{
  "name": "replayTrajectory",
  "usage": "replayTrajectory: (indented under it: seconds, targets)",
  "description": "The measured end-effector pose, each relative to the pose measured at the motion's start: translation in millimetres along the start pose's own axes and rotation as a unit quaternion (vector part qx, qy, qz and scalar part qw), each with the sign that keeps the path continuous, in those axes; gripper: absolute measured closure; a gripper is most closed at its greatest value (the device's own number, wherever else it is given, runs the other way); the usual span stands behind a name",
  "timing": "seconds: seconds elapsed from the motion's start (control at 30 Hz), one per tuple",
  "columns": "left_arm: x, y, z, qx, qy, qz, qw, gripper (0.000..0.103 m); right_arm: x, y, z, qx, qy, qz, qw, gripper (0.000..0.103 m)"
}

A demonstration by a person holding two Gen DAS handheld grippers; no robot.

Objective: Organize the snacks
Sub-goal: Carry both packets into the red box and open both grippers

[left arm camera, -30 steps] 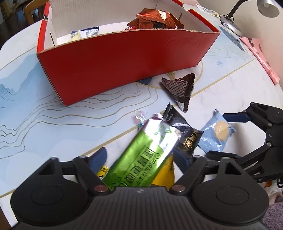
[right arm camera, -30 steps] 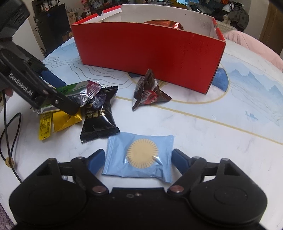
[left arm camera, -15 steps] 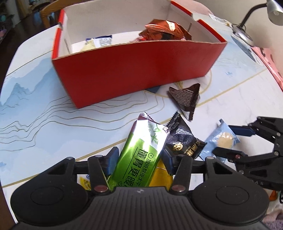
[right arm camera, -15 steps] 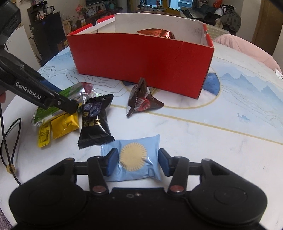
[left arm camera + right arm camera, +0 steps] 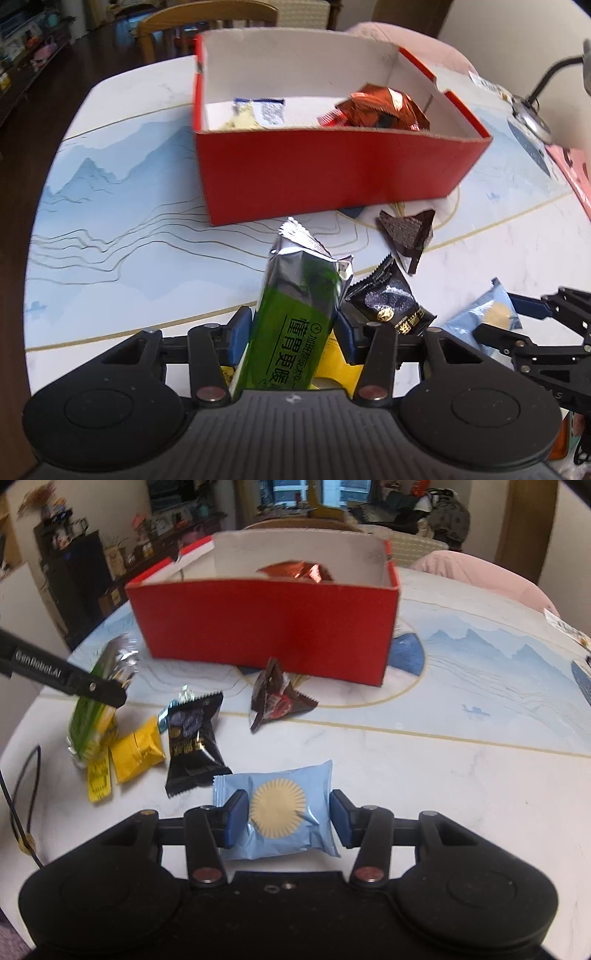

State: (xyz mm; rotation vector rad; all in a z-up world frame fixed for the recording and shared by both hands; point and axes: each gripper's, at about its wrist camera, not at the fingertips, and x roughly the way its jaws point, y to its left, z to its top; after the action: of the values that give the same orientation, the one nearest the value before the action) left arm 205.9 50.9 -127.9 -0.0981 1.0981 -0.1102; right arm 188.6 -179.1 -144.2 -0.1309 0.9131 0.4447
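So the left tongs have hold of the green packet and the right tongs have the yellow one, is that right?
Not quite. The left tongs do grip the green packet, but the right tongs hold the light blue packet, as the right wrist view shows. The yellow packet lies on the table.

The green packet's (image 5: 295,325) lower end was hidden behind the left gripper's (image 5: 291,328) body, and it covered most of the yellow packet (image 5: 334,365). The red box's (image 5: 266,627) near wall hid all but the top of the orange wrapper (image 5: 295,571) in the right wrist view. The lamp (image 5: 535,107) was cut off by the picture's edge. Shelf items behind the table (image 5: 461,768) were too blurred to tell.
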Motion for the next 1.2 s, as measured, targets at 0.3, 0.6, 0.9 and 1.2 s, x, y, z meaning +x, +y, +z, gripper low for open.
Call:
replayTrajectory:
  seconds: [0.3,0.6,0.9,1.2]
  targets:
    - [-37,0,4,-0.025,-0.037,-0.006,0.999,0.061,-35,-3,22,0.026,-0.048,0.01,0.998,0.056]
    - [-68,-8,36,-0.031,-0.068,-0.007,0.9972,0.061,-50,-7,66,0.012,-0.084,0.009,0.996,0.056]
    - [-79,-16,86,-0.028,-0.082,0.005,0.9962,0.061,-44,-18,124,0.002,-0.114,0.002,0.993,0.056]
    - [-58,-16,142,-0.031,-0.079,0.022,0.9962,0.061,-8,-38,181,0.014,-0.101,0.008,0.995,0.056]
